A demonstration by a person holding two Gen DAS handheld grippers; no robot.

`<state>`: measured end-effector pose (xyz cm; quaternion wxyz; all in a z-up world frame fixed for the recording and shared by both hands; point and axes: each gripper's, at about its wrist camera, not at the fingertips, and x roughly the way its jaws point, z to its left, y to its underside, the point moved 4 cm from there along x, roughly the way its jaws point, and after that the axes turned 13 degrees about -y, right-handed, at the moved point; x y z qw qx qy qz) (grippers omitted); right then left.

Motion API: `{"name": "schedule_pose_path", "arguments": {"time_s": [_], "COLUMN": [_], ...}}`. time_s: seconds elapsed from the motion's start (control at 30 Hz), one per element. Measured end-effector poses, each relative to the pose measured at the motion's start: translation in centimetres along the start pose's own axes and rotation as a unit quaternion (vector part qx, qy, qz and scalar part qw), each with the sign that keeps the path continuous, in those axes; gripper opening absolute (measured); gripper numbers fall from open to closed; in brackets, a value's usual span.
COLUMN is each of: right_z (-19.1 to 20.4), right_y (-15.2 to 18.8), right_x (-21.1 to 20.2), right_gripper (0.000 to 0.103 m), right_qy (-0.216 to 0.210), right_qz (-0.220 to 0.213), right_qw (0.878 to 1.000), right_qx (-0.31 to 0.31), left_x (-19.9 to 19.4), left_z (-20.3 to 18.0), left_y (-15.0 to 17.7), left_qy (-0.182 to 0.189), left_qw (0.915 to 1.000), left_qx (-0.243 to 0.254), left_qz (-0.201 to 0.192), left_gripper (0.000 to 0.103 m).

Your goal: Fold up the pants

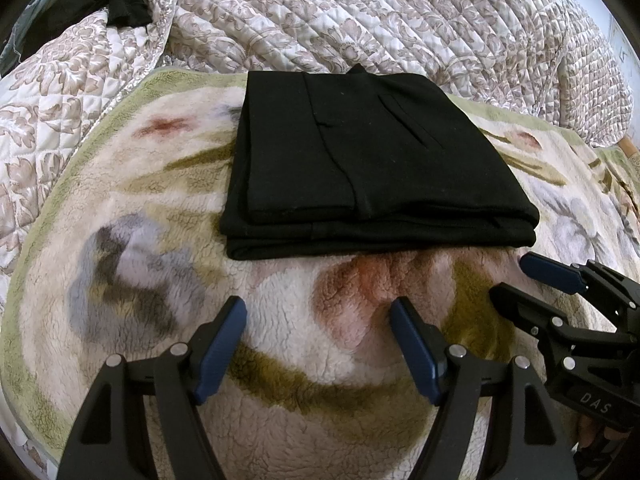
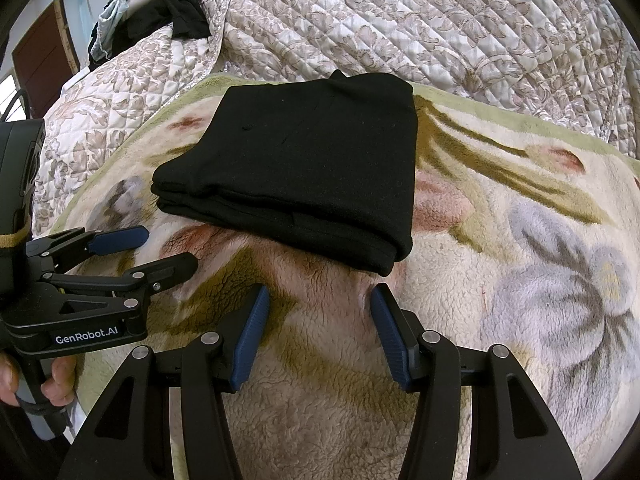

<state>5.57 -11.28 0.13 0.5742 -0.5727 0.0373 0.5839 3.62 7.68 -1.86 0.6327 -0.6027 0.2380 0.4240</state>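
black pants (image 1: 372,160) lie folded into a thick rectangular stack of several layers on a fleecy floral blanket (image 1: 120,264) that covers the bed, toward the blanket's far edge, where a quilted cream-and-brown bedspread (image 1: 400,16) begins. a pocket slit and a seam line show on the top layer in the left wrist view. the stack's near edge faces both claws, and its layered folds are visible there. the left claw (image 1: 318,312) hangs over bare blanket just short of that near edge, its blue pads spread wide with nothing between them, touching no cloth. the right claw (image 2: 318,300) sits close to the stack's near right corner, its blue pads parted less widely, also empty, with only blanket pile between them. each claw shows in the other's view, side by side and near each other: the right claw at the right edge of the left wrist view (image 1: 516,276), the left claw at the left edge of the right wrist view (image 2: 168,248), where a hand (image 2: 48,380) grips its handle. a bundle of dark clothing (image 2: 176,12) lies at the far left corner of the bed.
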Motion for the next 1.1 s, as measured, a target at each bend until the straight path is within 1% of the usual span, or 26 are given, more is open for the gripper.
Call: {"name": "schedule_pose_path", "arguments": {"time_s": [1.1], "right_z": [-0.05], "right_y": [-0.28], "right_x": [0.06], "right_gripper": [0.055], "right_qy": [-0.002], "right_qz": [-0.004], "right_qw": [1.000], "right_qx": [0.000], "left_x": [0.09], "left_z": [0.06], "left_y": [0.12], "left_qy": [-0.001], "left_qw": [1.0000], "left_qx": [0.002], "left_qz": [-0.002], "left_gripper": [0.078]}}
